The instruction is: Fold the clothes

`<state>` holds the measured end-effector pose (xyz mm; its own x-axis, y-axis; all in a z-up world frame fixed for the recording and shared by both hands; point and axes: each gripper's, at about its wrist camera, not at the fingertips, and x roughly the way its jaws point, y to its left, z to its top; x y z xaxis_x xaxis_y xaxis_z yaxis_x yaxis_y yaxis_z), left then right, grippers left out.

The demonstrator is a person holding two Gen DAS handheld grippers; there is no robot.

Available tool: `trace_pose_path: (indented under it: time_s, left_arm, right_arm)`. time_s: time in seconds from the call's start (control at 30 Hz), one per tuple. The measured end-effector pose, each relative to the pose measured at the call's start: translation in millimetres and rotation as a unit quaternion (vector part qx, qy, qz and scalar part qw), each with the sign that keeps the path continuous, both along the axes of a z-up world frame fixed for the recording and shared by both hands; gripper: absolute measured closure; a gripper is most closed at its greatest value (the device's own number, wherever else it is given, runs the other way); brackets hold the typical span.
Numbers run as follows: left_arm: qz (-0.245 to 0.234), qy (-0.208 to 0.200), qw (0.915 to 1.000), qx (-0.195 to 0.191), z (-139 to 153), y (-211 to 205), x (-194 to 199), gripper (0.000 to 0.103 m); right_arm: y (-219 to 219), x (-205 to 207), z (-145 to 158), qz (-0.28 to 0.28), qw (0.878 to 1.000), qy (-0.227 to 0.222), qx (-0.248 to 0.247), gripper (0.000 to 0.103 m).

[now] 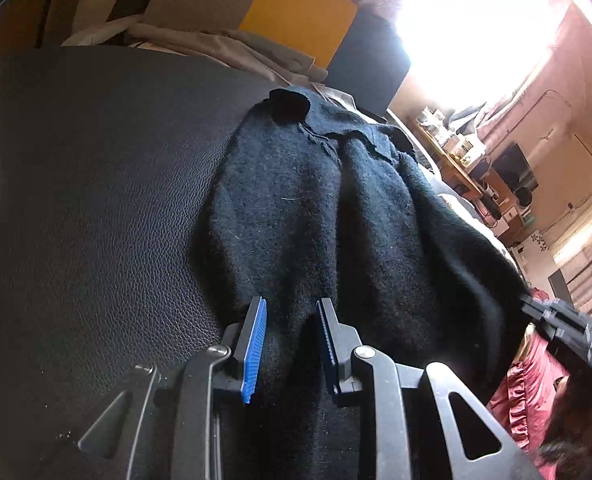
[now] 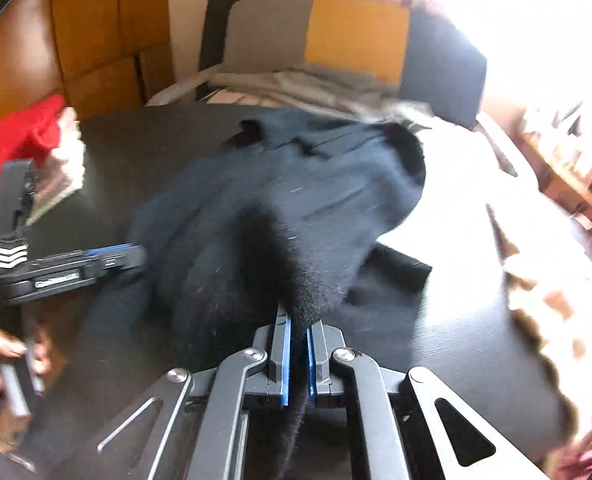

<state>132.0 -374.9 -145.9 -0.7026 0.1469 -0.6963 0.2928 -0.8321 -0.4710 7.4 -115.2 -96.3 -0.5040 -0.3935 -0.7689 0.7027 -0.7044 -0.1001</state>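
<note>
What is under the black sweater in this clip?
The black sweater lies on a dark, leather-textured table, bare to its left. Whether anything else sits beneath the fabric cannot be seen; the cloth covers it.

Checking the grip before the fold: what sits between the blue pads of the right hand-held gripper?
A raised fold of the black sweater, pinched between the right hand-held gripper pads, shown in the right wrist view.
</note>
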Motion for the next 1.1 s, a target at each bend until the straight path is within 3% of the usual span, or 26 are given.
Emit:
trace_pose_path:
  time_s: [0.2, 0.33, 0.43, 0.53, 0.57, 0.63, 0.8, 0.93, 0.97, 1.03, 1.1]
  left_arm:
    - [-0.005, -0.006, 0.9999, -0.014, 2.8, 3.1, 2.7, 0.078]
    - [-0.012, -0.014, 0.9989, -0.044, 5.1, 8.9, 0.6, 0.078]
    - [-0.014, -0.024, 0.9978, -0.06, 8.5, 10.9, -1.2, 0.078]
    - [-0.011, -0.034, 0.997, -0.069, 12.2, 12.2, -1.0, 0.077]
    - [-0.007, -0.034, 0.9972, -0.066, 12.7, 11.8, -0.4, 0.077]
    - [0.003, -0.034, 0.9977, -0.059, 13.8, 10.4, 1.3, 0.077]
    - [0.019, -0.035, 0.9975, -0.059, 18.7, 12.8, 12.6, 0.076]
    - [0.02, -0.027, 0.9976, -0.061, 22.1, 13.6, 25.1, 0.076]
    - [0.018, -0.026, 0.9975, -0.063, 22.7, 14.1, 27.8, 0.076]
    - [0.003, -0.028, 0.9965, -0.078, 21.6, 18.4, 31.3, 0.074]
    - [-0.012, -0.036, 0.9937, -0.105, 18.3, 24.4, 31.6, 0.073]
  right_arm:
    - [48.9, -51.8, 27.9, -0.072, 0.99, 0.095, 0.072, 0.097]
    - [87.4, -127.3, 40.5, -0.161, 0.968, 0.147, 0.126, 0.097]
    - [111.9, -182.6, 44.2, -0.237, 0.947, 0.161, 0.147, 0.096]
    - [115.5, -179.7, 46.8, -0.23, 0.96, 0.13, 0.092, 0.084]
    - [116.7, -178.8, 47.7, -0.227, 0.964, 0.119, 0.074, 0.075]
    - [119.1, -176.9, 49.5, -0.222, 0.969, 0.098, 0.037, 0.044]
    - [66.1, -102.6, 24.9, -0.083, 0.996, 0.003, -0.031, 0.042]
    - [17.5, -35.7, 2.2, 0.044, 0.993, -0.078, -0.083, 0.042]
    - [4.0, -19.3, -4.1, 0.074, 0.991, -0.083, -0.079, 0.04]
    - [-23.5, 7.0, -19.8, 0.12, 0.991, -0.048, -0.022, 0.037]
    - [-37.9, 13.1, -39.6, 0.127, 0.991, -0.007, 0.046, 0.037]
